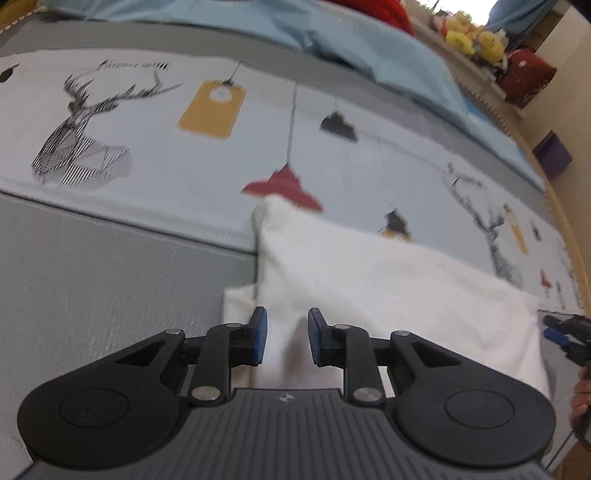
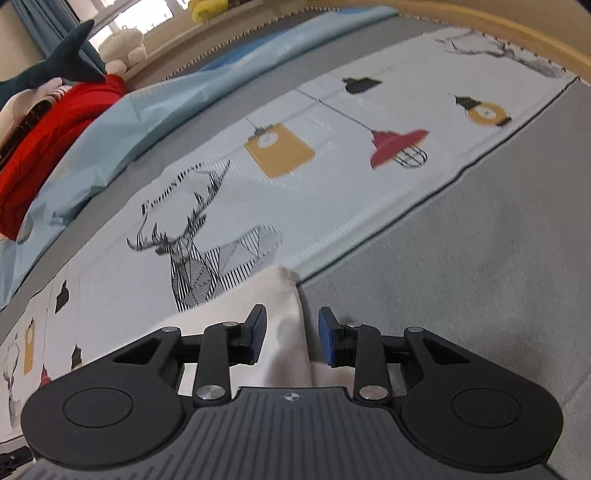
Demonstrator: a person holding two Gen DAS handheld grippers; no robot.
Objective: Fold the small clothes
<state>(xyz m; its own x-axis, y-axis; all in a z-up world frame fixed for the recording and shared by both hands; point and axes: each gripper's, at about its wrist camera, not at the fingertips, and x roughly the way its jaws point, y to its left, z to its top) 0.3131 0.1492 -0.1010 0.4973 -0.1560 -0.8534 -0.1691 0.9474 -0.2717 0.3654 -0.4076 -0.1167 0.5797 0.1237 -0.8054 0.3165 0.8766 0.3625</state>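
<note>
A small white garment lies on a printed bedsheet, partly folded, with a lower layer sticking out at its left edge. My left gripper is open, its blue pads either side of the garment's near edge without pinching it. In the right wrist view the same white garment shows as a folded corner running between the pads. My right gripper is open, straddling that folded edge. The right gripper also shows at the far right of the left wrist view.
The sheet has deer, lamp and tag prints, with grey bands beside it. A light blue blanket, red fabric and plush toys lie at the far side. A wooden bed edge curves along the border.
</note>
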